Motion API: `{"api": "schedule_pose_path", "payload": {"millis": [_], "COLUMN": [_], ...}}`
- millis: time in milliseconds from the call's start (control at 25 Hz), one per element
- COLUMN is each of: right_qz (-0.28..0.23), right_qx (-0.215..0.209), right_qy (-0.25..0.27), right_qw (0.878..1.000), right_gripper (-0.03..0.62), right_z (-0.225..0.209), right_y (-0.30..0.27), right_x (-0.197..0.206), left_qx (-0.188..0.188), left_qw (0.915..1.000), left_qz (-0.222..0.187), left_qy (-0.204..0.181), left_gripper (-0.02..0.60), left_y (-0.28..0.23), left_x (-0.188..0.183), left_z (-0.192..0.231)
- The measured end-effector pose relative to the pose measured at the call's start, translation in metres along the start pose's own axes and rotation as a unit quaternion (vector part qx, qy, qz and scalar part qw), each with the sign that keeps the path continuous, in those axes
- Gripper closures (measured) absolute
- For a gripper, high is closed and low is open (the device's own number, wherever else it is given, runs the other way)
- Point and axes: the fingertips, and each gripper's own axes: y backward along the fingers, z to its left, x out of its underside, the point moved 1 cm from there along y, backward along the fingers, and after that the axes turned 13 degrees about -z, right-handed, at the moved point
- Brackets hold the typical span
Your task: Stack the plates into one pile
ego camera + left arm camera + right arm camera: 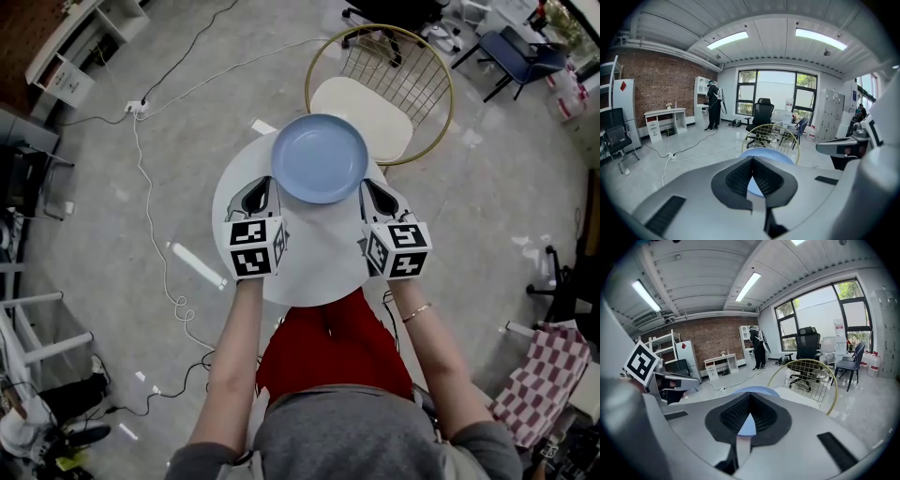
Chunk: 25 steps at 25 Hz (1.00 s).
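A single light-blue plate (pixel 319 157) lies on the far half of a small round white table (pixel 314 258). My left gripper (pixel 268 185) is at the plate's left rim and my right gripper (pixel 367 186) at its right rim, both pointing away from me. In the left gripper view the jaws (pixel 752 157) are shut tip to tip with nothing between them, and the plate (pixel 768 155) shows just beyond. The right gripper view has the same layout: gripper (pixel 750 394) shut and empty, plate (pixel 757 390) ahead. No other plate is in view.
A cream chair with a gold wire back (pixel 375 103) stands right behind the table. White cables and a power strip (pixel 138 107) lie on the floor to the left. Office chairs (pixel 516 52) stand at the back right. A person (pixel 713 104) stands far off by a white desk.
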Motion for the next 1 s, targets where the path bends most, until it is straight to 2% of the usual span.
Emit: {"api": "schedule_pose_path", "payload": {"millis": [600,1000], "right_qz": [-0.048,-0.071], "right_qx": [0.003,0.002], "right_qy": [0.004,-0.001], "right_qw": [0.999,0.997], "right_gripper": [0.566,0.566], "right_z": [0.027,0.044], "right_y": [0.047,0.073], "right_x": [-0.031,-0.035], "left_qx": [0.010,0.012], "left_qw": [0.9980,0.9967], "left_qz": [-0.059,-0.079], "left_qy": [-0.022,-0.015], "left_gripper": [0.566,0.566], "left_y": [0.056,0.084], "left_x": [-0.024,-0.030], "left_z": [-0.006,-0.007]}}
